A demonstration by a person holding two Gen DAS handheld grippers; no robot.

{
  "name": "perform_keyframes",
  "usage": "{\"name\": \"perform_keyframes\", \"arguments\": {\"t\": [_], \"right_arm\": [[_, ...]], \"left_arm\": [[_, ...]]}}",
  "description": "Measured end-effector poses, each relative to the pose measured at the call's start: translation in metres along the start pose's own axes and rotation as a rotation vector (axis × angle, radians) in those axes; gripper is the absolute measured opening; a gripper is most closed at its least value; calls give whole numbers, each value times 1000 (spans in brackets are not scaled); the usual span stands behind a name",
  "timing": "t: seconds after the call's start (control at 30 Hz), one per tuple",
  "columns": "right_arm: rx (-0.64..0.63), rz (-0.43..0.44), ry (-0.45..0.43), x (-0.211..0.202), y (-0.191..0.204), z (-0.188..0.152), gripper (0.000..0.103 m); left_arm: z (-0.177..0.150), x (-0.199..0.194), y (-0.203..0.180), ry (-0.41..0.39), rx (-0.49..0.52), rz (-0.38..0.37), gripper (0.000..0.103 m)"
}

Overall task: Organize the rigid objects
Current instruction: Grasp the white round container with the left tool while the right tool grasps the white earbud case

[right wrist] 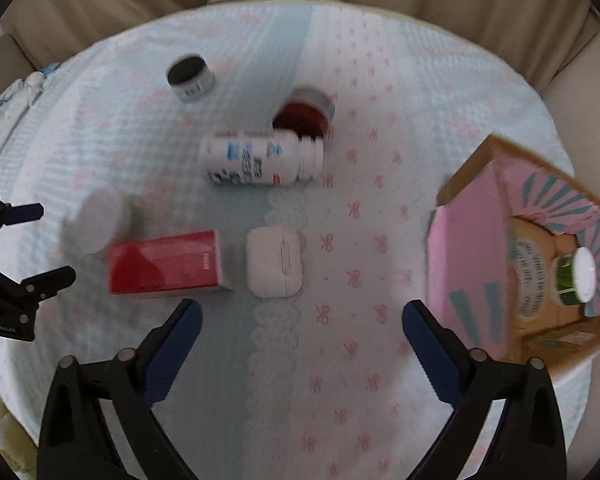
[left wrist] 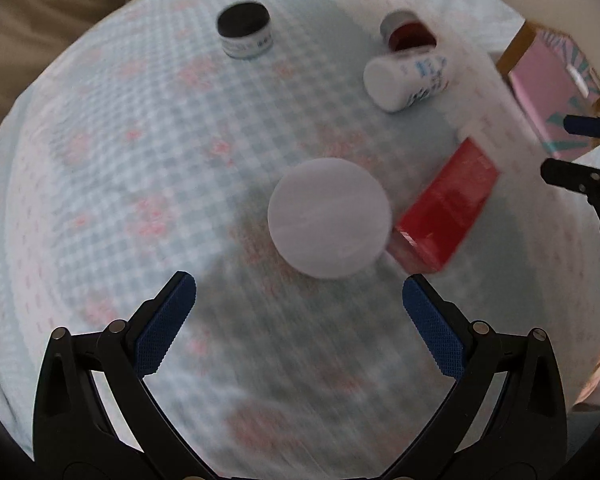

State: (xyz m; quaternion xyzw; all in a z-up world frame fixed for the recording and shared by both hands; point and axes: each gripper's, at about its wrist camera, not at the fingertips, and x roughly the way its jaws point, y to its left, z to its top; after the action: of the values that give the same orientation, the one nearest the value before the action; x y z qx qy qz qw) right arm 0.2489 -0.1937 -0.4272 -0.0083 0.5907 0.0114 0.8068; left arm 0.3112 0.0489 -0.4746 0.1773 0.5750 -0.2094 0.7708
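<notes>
Both grippers empty, sorting loose items into the pink box was still underway.
Left gripper [left wrist: 299, 300], fingers apart, hovered just short of the white-capped jar [left wrist: 329, 218]; next move: close on it. Left to right: one black-lidded jar [right wrist: 191, 78], one red box [right wrist: 166, 263], one white bottle [right wrist: 262, 157], one white case [right wrist: 275, 267]; right gripper [right wrist: 302, 326] fingers apart; pink box [right wrist: 466, 264] far right.

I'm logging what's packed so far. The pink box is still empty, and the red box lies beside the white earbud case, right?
Not quite. The pink box already holds a white-capped green bottle, as the right wrist view shows. The red box does lie beside the earbud case.
</notes>
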Motion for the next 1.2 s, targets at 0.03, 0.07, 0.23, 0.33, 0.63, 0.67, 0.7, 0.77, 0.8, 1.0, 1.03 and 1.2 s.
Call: {"name": "perform_keyframes", "arguments": {"t": [0.03, 0.07, 0.23, 0.33, 0.63, 0.67, 0.7, 0.77, 0.8, 1.0, 1.03, 1.2], "right_arm": [[3, 0, 13, 11, 0, 0, 90], [4, -1, 23, 18, 1, 1, 89], [-3, -6, 57, 48, 0, 5, 88], [-12, -3, 76, 58, -1, 10, 88], [-71, 14, 130, 80, 2, 23, 73], [-79, 16, 131, 81, 2, 24, 73], [-92, 21, 134, 81, 3, 26, 73], [-114, 28, 133, 83, 5, 28, 73], [-121, 32, 134, 84, 6, 30, 73], [-182, 64, 143, 90, 6, 40, 68], [-192, 75, 146, 91, 7, 41, 63], [-233, 90, 156, 92, 20, 43, 47]], "left_arm": [[1, 8, -2, -2, 29, 13, 102], [2, 13, -4, -4, 48, 17, 102], [4, 34, -16, -6, 147, 28, 99], [8, 41, -22, -11, 195, 31, 97], [23, 49, -39, -55, 373, 18, 83], [22, 49, -43, -60, 408, 14, 80], [23, 48, -46, -64, 437, 12, 78], [22, 47, -54, -73, 492, 10, 75], [23, 47, -56, -73, 514, 5, 73], [25, 45, -64, -83, 577, -29, 73], [23, 45, -60, -86, 579, -35, 73], [22, 43, -54, -95, 575, -44, 72]]}}
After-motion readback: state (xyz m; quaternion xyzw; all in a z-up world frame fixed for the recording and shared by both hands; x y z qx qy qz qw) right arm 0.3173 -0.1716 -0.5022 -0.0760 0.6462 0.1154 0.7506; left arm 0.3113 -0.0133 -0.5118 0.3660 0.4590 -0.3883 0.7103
